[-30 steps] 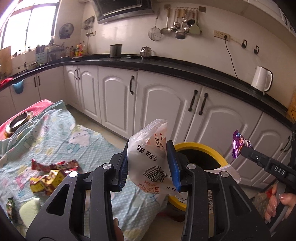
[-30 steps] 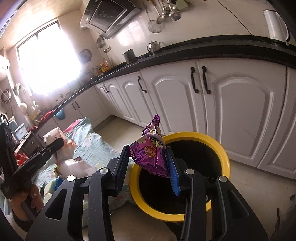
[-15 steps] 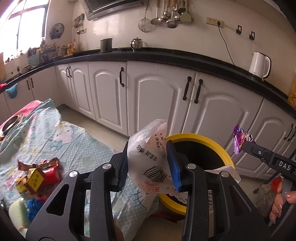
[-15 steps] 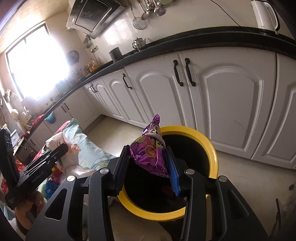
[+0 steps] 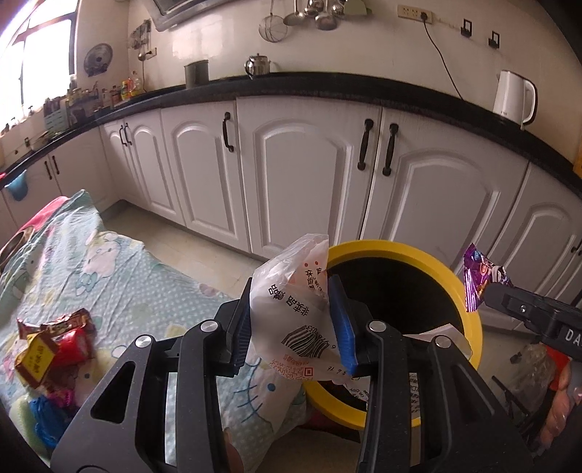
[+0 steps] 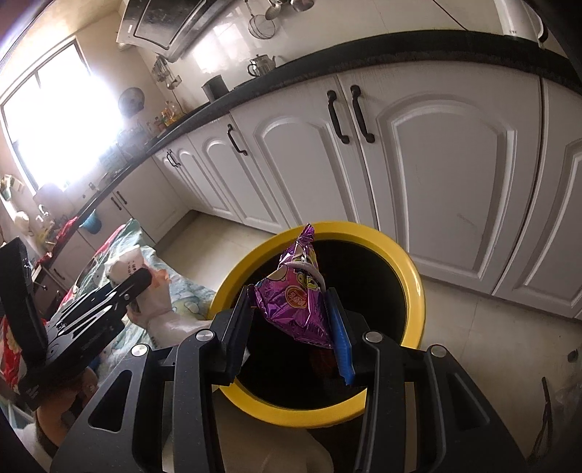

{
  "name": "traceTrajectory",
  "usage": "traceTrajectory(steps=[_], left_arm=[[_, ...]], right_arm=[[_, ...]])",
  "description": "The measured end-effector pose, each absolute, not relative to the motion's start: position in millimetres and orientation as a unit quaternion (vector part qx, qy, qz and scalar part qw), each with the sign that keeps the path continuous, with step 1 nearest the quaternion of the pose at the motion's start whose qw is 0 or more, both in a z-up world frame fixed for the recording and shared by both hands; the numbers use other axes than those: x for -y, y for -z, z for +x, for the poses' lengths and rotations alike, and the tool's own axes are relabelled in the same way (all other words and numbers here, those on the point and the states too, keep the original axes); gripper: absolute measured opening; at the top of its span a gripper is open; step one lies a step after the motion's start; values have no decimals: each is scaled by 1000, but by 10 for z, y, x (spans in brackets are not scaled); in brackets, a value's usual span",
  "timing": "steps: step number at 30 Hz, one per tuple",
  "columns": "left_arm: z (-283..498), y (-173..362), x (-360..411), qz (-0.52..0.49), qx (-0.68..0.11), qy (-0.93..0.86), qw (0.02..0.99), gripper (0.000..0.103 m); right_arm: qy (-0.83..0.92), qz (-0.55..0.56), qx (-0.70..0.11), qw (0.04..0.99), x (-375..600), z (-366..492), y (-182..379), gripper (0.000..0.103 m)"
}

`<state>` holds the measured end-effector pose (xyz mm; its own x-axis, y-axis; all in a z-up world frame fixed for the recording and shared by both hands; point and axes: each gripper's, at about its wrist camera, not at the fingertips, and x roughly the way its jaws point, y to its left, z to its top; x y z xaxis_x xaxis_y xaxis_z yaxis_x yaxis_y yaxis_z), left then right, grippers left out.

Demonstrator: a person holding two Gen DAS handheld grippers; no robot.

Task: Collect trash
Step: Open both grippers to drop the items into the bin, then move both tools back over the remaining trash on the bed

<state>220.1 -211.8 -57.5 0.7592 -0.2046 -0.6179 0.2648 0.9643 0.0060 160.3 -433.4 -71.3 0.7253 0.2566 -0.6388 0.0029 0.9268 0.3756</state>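
You're looking at white arched cabinet doors (image 5: 302,174) under a black countertop (image 5: 327,85) across mid-frame, pale tiled floor (image 6: 483,327) below; upper left, a bright window (image 6: 54,123) glares; a white kettle (image 5: 513,96) sits upper right, utensils (image 5: 313,14) hang on the cream wall at top

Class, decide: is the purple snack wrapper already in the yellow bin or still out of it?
Out. The purple snack wrapper sits clamped in the right tool, above the yellow bin opening.
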Motion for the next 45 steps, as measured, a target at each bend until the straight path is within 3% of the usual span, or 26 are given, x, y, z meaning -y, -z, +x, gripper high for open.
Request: traceTrajectory(steps=[15, 17, 28, 45], left_arm=[[2410, 680, 2290, 53, -344, 129, 928, 36], [2418, 672, 2280, 49, -344, 129, 929, 46], [2338, 572, 1943, 3, -345, 110, 932, 91], [1909, 181, 1349, -37, -294, 74, 952, 92]], right_arm=[[-56, 178, -381, 906, 4359, 1644, 859, 43], [-52, 180, -381, 905, 4370, 1646, 865, 51], [-29, 181, -367, 912, 4425, 1577, 819, 62], [-54, 139, -328, 933, 4100, 1462, 510, 73]])
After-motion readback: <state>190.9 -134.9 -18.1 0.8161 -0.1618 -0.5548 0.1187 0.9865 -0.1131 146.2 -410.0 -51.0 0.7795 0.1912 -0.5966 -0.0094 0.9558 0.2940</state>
